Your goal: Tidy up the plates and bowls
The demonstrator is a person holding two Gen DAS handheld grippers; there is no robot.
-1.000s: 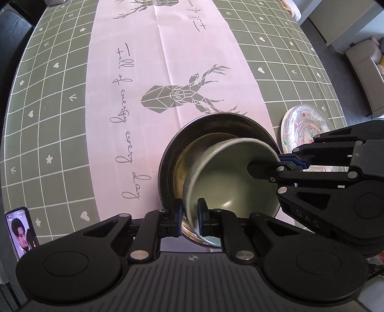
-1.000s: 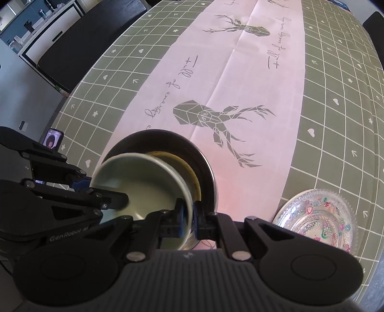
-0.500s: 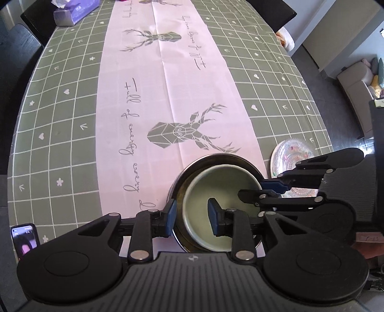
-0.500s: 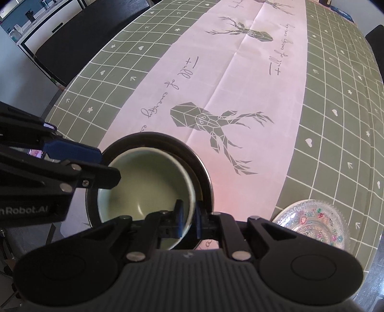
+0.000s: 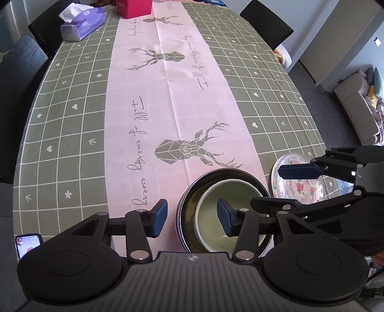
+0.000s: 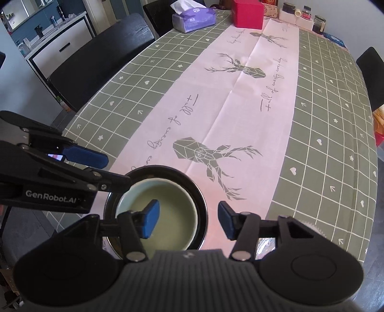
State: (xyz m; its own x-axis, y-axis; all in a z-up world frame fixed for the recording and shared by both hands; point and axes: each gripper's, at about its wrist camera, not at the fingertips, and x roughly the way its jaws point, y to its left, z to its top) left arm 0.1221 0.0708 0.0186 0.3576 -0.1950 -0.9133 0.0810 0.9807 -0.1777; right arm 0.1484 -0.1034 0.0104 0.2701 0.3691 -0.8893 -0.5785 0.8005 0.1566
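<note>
A pale green bowl (image 5: 211,199) sits nested inside a dark metal bowl (image 5: 192,192) near the table's front edge; both also show in the right wrist view, green (image 6: 168,204) and metal (image 6: 199,192). A clear patterned glass plate (image 5: 300,187) lies to their right. My left gripper (image 5: 193,218) is open and empty, its jaws above the bowls' left rim. My right gripper (image 6: 188,222) is open and empty, its jaws above the bowls' right rim. The glass plate (image 6: 264,244) is mostly hidden behind the right gripper.
The table has a green checked cloth (image 5: 67,124) with a pink deer runner (image 5: 168,96). A purple tissue box (image 5: 81,22) and a red box (image 5: 134,8) stand at the far end with jars (image 6: 309,16). A phone (image 5: 27,242) lies at the front left edge. Black chairs (image 6: 100,48) surround the table.
Both grippers were shut on the green bowl's rim, tilted over the metal bowl. The bowl settled level inside it. Both grippers opened, let go and rose.
</note>
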